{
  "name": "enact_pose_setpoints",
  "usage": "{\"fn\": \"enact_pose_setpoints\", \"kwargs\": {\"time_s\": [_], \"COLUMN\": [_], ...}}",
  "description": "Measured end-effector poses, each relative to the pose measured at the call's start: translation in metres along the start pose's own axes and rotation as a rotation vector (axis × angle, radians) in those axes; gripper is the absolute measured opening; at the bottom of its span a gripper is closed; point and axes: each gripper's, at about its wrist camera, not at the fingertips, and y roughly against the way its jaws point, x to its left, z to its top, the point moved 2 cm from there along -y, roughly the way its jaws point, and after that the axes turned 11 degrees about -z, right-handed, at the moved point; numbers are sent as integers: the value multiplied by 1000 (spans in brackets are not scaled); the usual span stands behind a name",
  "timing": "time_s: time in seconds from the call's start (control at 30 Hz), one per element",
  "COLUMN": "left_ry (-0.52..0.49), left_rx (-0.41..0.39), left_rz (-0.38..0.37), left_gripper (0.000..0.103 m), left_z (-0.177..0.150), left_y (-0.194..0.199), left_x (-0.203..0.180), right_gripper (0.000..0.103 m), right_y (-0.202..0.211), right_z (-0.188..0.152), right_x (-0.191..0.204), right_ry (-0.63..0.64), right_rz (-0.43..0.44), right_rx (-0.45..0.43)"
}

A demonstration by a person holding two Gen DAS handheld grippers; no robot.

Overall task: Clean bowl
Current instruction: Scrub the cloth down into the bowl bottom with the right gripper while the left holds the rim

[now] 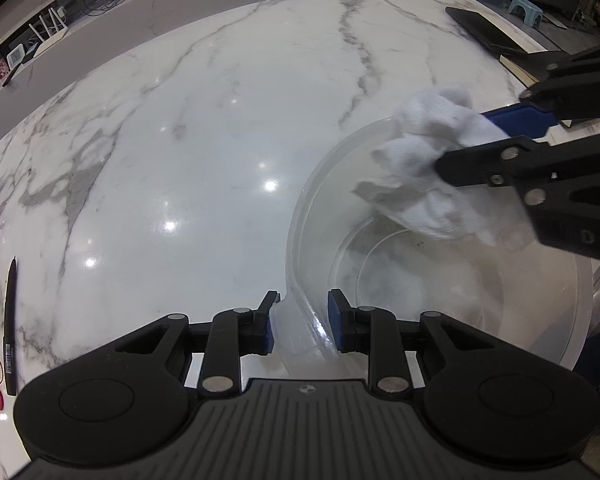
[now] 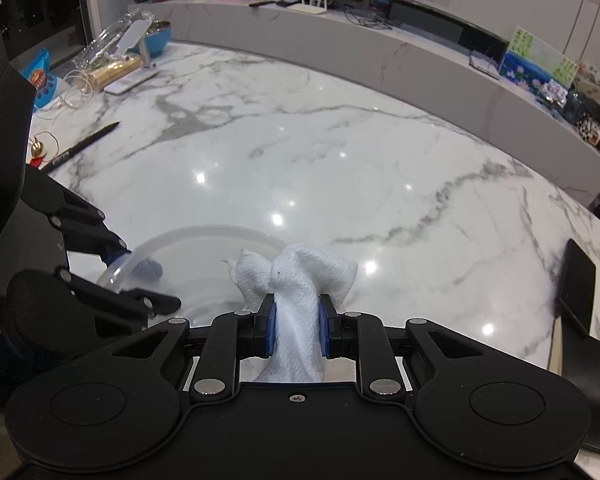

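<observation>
Left gripper [image 1: 303, 322] clamped on bowl [image 1: 300, 216] rim; right gripper [image 2: 297, 326] pinching cloth [image 2: 296, 276]

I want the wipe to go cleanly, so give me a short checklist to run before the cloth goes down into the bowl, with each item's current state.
1. Bowl steadied: ok. The left gripper straddles its near rim, one finger outside and one inside.
2. Clamp on the rim tight: cannot tell. A gap shows beside the inner pad.
3. Cloth secured: ok. The right gripper is shut on it, bunched between the blue pads.
4. Cloth placed for wiping: ok. In the left wrist view it hangs over the bowl's far side.
5. Dirt located: ok. Small dark specks sit on the inner wall just below the cloth.
6. Cloth damp: cannot tell.
</observation>
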Motion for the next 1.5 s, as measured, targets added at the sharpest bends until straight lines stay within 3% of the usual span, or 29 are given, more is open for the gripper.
{"fn": "enact_pose_setpoints", "kwargs": {"time_s": [0.53, 0.87, 1.13, 1.5], "left_ry": [-4, -5, -8, 14], "left_rx": [3, 2, 2, -8], "left_rz": [1, 5, 11, 2], "left_gripper": [25, 25, 25, 24], "left_z": [2, 3, 2, 3], "left_y": [-3, -5, -4, -3], "left_x": [3, 3, 0, 1], "right_gripper": [18, 18, 18, 18], "right_y": [-7, -5, 4, 10], "right_z": [9, 9, -4, -20], "right_x": [18, 15, 14, 11], "right_ry": [-46, -12, 112, 163], "right_rz": [157, 43, -86, -53], "right_rx": [-36, -30, 18, 141]}}
